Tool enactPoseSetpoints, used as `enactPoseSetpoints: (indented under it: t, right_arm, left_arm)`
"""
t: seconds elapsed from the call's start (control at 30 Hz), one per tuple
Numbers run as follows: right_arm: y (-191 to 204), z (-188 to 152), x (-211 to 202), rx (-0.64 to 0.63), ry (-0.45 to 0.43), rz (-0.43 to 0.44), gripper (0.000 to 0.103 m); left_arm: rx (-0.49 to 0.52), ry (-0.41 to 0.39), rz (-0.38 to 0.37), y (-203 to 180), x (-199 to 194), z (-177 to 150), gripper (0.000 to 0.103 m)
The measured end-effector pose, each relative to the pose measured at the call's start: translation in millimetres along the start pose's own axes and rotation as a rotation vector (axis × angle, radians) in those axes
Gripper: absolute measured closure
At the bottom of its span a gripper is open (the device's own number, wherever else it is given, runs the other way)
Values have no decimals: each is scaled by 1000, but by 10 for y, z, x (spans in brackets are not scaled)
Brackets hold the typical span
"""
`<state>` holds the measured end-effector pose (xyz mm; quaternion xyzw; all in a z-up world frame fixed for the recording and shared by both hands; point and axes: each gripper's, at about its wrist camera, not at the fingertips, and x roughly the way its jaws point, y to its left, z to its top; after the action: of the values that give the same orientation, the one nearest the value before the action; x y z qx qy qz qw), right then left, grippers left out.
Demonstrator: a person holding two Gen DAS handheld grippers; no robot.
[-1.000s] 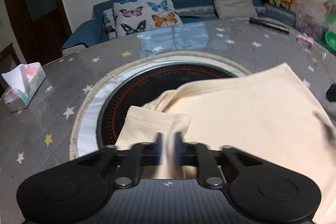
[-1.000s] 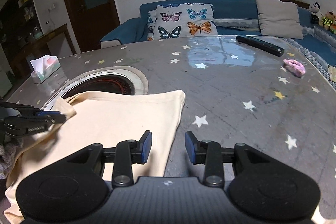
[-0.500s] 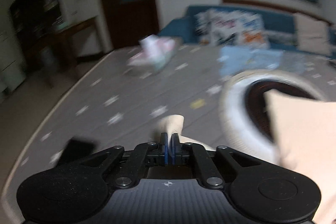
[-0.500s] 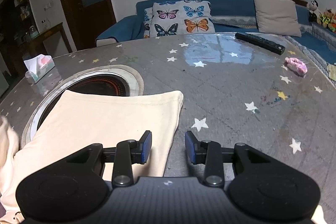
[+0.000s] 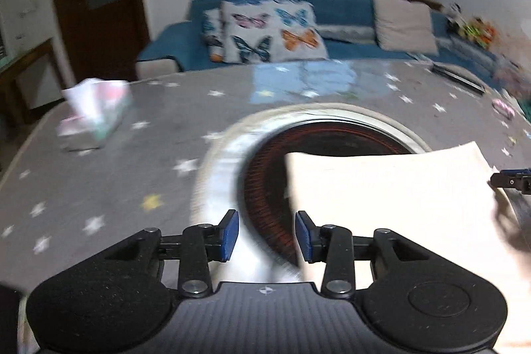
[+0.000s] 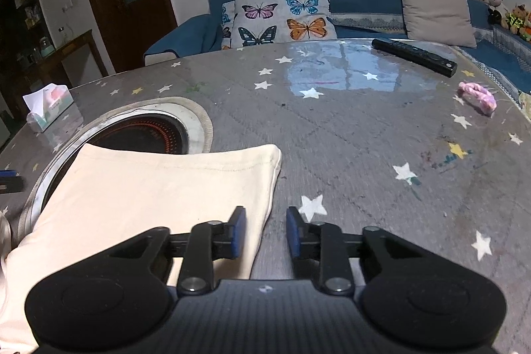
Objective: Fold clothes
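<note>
At the bottom of the right wrist view, the right gripper [image 6: 266,236] stands with jaws apart, holding nothing, over the right edge of the cream garment [image 6: 159,188], which lies flat at lower left. The left gripper [image 5: 267,234] is likewise parted and empty. Farther up, the garment overlaps the round burner [image 6: 142,135] set in the star-patterned table [image 6: 365,128]
</note>
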<state>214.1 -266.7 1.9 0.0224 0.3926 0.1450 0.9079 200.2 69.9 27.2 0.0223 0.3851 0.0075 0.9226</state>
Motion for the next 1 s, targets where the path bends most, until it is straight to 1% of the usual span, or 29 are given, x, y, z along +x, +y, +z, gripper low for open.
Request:
enactPoseSetpoints:
  t: [0.03, 0.1, 0.13, 0.2, 0.23, 0.27, 0.3, 0.37, 0.4, 0.5, 0.67, 0.9, 1.0]
  right_arm:
    - [2, 13, 20, -2, 2, 3, 85]
    - [5, 39, 60, -6, 5, 8, 88]
    - [7, 52, 80, -8, 7, 11, 94]
    - [21, 83, 117, -17, 8, 14, 96]
    - [30, 98, 134, -22, 9, 14, 98]
    - [40, 117, 149, -27, 8, 15, 99]
    - [50, 137, 162, -31, 5, 16, 99]
    - [71, 177, 190, -40, 1, 19, 99]
    - [84, 205, 207, -44, -2, 20, 99]
    - [137, 322, 297, -55, -14, 26, 100]
    - [256, 566, 552, -78, -27, 34, 100]
    - [438, 876, 995, -113, -16, 34, 99]
    - [512, 983, 1154, -129, -8, 31, 95]
  left_arm:
    - [4, 12, 0, -43, 100, 25, 62]
    - [6, 34, -2, -111, 279, 69, 63]
    - [4, 35, -4, -127, 334, 82, 64]
    - [16, 38, -22, -143, 472, 113, 64]
    - [24, 40, -25, -155, 522, 123, 67]
    - [23, 39, -27, -154, 559, 127, 81]
    - [20, 36, -29, -150, 594, 131, 91]
    - [11, 27, -26, -131, 635, 141, 97]
    - [4, 19, -19, -114, 635, 147, 99]
    - [-8, -14, 12, -38, 623, 184, 99]
    - [-37, -39, 53, 163, 685, 326, 100]
    - [-63, -44, 107, 455, 894, 520, 99]
    - [-80, -19, 107, 540, 974, 524, 99]
